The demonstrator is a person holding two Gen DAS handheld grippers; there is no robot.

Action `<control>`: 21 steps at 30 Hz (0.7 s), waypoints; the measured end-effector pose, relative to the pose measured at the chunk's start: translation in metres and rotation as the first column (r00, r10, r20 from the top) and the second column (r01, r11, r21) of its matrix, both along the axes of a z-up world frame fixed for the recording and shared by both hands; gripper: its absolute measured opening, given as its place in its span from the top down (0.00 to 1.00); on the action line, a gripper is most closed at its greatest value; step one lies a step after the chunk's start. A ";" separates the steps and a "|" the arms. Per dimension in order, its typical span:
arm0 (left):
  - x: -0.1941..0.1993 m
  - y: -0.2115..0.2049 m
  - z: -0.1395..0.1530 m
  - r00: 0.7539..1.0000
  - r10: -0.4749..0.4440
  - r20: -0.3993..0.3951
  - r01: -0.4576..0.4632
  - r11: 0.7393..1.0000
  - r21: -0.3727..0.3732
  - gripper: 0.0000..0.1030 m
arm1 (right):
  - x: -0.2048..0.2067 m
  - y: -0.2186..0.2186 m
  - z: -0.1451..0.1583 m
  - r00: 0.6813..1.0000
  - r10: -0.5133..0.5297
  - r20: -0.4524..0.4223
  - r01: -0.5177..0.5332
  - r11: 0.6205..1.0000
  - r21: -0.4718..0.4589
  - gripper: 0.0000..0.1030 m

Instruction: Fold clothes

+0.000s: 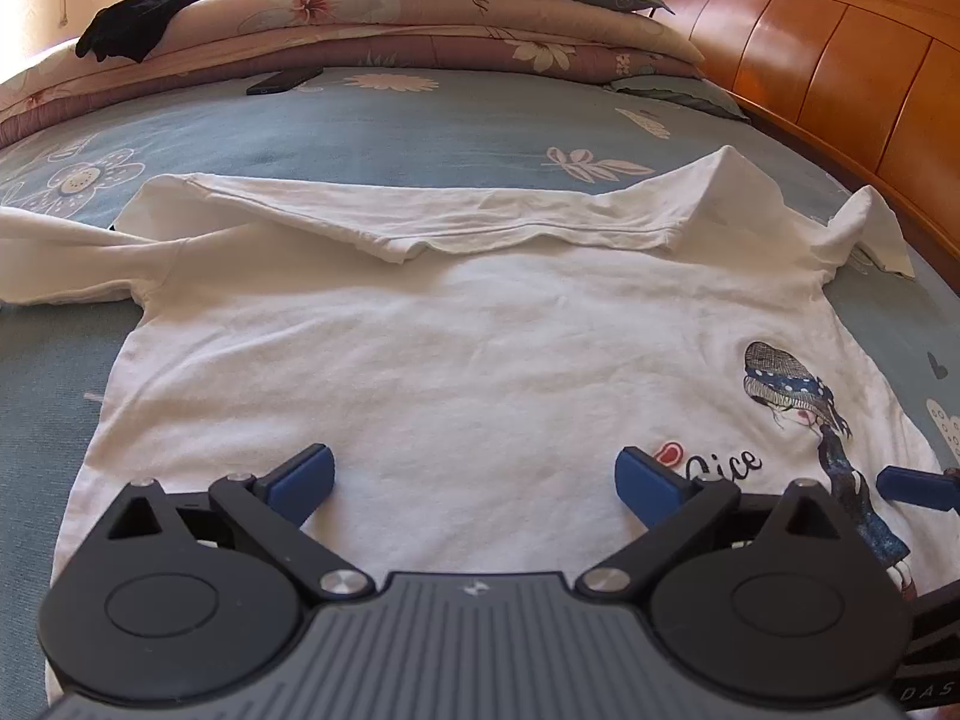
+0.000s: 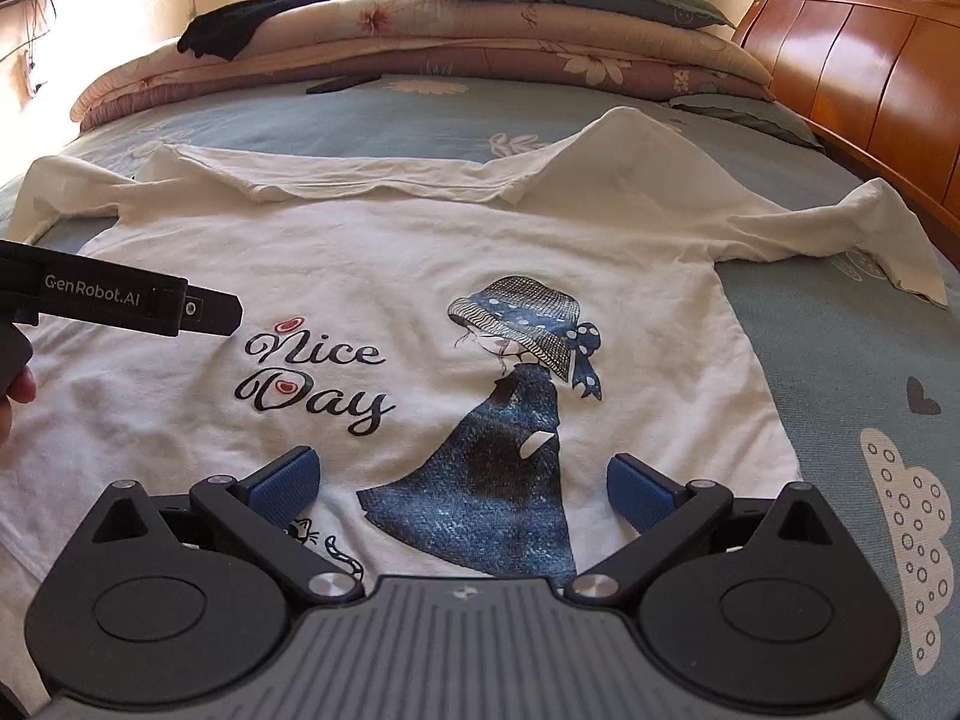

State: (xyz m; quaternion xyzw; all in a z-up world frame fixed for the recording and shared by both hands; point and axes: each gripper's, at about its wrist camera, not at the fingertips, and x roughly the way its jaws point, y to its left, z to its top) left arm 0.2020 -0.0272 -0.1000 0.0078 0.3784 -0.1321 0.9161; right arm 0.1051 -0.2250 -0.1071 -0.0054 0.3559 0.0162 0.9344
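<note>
Blue-padded and spread wide apart, the left claw (image 1: 474,480) and the right claw (image 2: 459,480) both hover empty over the near part of one white T-shirt (image 2: 372,252), which lies print-up on the bed (image 2: 840,348) with both sleeves out to the sides and its far edge turned over toward the claws. That flap fits either a fold underway or cloth merely laid down rumpled — I cannot tell which. Any fold calls for pinching two edge points evenly. Counted: two claws, one shirt, two sleeves.
</note>
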 end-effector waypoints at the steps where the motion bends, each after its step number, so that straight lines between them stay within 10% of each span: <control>1: -0.001 -0.002 -0.001 1.000 -0.007 0.006 0.007 1.000 0.016 0.01 | -0.007 0.000 -0.001 1.000 -0.019 0.014 0.019 1.000 0.009 0.00; 11: -0.003 0.001 0.003 1.000 0.004 -0.026 -0.004 1.000 0.013 0.01 | -0.070 0.005 -0.004 0.999 -0.036 0.038 0.037 0.999 -0.010 0.00; 21: -0.002 0.020 0.022 0.996 0.090 -0.006 -0.090 0.996 0.005 0.01 | -0.011 0.063 0.029 0.985 0.150 0.088 -0.144 0.987 -0.070 0.00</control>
